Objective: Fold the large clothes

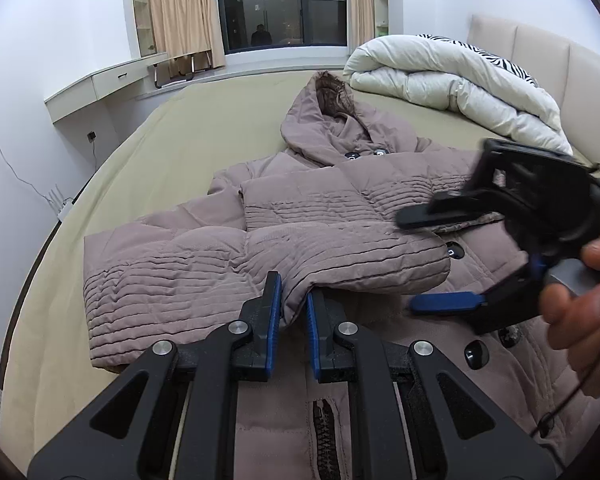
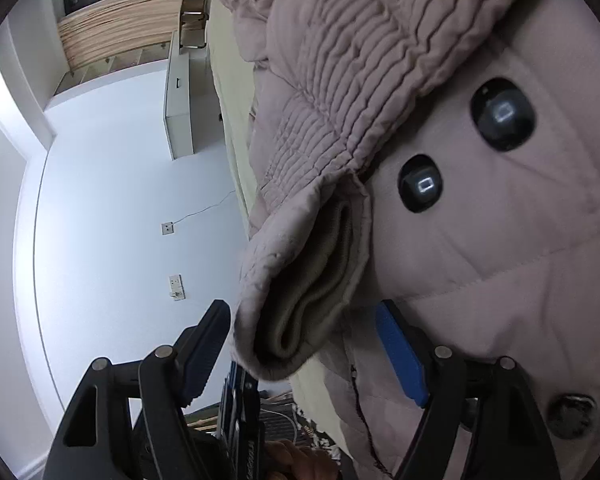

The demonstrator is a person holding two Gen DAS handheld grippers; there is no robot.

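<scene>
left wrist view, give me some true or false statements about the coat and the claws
1. The left claw is shut on a fold of the coat sleeve. True.
2. The right claw is clamped shut on the hood. False: its jaws stand wide open over the coat front, far from the hood.
3. The sleeve lies folded across the front of the puffer coat. True.
4. The coat lies on a wooden floor. False: it lies on a bed with an olive sheet.
5. A rolled white duvet sits beyond the hood. True.
</scene>
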